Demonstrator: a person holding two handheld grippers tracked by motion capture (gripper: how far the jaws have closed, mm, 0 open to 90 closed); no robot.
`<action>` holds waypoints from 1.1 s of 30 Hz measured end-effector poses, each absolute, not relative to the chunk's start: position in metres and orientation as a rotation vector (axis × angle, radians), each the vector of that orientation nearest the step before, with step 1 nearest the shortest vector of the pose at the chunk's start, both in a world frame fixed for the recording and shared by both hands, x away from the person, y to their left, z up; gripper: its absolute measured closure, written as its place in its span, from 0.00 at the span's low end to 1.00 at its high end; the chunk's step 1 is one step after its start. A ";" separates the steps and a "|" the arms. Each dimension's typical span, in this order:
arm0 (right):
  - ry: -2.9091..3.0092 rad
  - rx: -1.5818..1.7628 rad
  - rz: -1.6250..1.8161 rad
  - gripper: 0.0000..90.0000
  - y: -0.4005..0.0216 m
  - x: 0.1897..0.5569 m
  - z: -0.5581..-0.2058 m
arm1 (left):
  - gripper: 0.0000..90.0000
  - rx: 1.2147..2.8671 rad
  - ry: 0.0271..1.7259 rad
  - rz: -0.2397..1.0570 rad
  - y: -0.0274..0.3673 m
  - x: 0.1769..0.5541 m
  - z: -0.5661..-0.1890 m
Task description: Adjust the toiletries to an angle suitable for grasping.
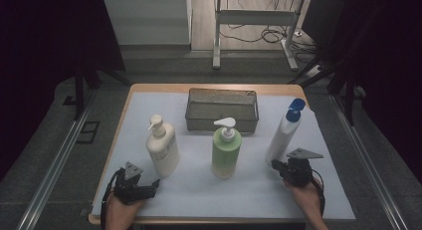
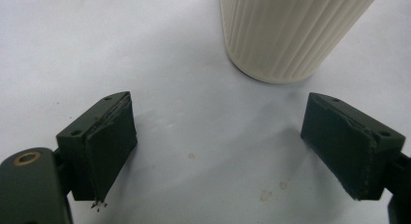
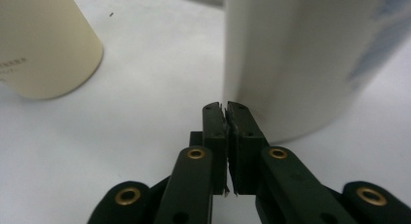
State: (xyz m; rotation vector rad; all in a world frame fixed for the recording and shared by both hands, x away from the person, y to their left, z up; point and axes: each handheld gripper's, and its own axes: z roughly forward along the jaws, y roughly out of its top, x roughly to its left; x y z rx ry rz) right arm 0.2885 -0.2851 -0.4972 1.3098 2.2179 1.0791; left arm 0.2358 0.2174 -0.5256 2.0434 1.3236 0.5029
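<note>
Table (image 1: pixel 149 90) of pale wood under a white sheet, seen from the high view. At the far middle stands a rectangular grey wire-mesh basket (image 1: pixel 222 109). In front of it stand three containers in a row: a cream pump bottle (image 1: pixel 162 148) at left, a green pump bottle (image 1: pixel 226 151) in the middle, and a tall white bottle with a blue cap (image 1: pixel 283 133) at right, leaning back. The left gripper (image 1: pixel 153 184) lies low on the sheet just beside the base of the cream pump bottle, apart from it. The right gripper (image 1: pixel 275 164) sits at the foot of the white bottle with a blue cap, tips at or almost at its base.

Left gripper view: left gripper (image 2: pixel 231 151) wide open, nothing between the pads, bare sheet beneath. The ribbed base of the cream pump bottle (image 2: pixel 286 35) stands ahead, clear of both pads.

Right gripper view: right gripper (image 3: pixel 226 110) fully closed, pads pressed together, nothing held. Its tips lie against or just short of the lower wall of the white bottle (image 3: pixel 300 64); contact cannot be confirmed. A cream-coloured bottle (image 3: pixel 43 44) stands well apart at upper left
</note>
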 end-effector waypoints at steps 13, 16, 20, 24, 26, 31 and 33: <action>2.184 1.301 1.009 1.00 -0.257 0.299 -0.502 | 0.14 2.048 1.322 0.504 0.218 0.236 -0.525; 2.182 1.304 1.001 1.00 -0.258 0.298 -0.502 | 0.14 2.048 1.322 0.504 0.218 0.236 -0.525; 2.177 1.307 0.997 1.00 -0.262 0.297 -0.502 | 0.14 2.048 1.322 0.503 0.218 0.236 -0.525; 2.165 1.320 0.986 1.00 -0.267 0.296 -0.502 | 0.14 2.049 1.322 0.503 0.218 0.236 -0.525; 2.158 1.330 0.984 1.00 -0.270 0.296 -0.501 | 0.14 2.048 1.322 0.504 0.218 0.236 -0.525; 2.148 1.346 0.988 1.00 -0.278 0.297 -0.501 | 0.14 2.049 1.322 0.504 0.218 0.236 -0.525; 2.146 1.349 0.982 1.00 -0.279 0.297 -0.501 | 0.14 2.048 1.322 0.503 0.218 0.236 -0.525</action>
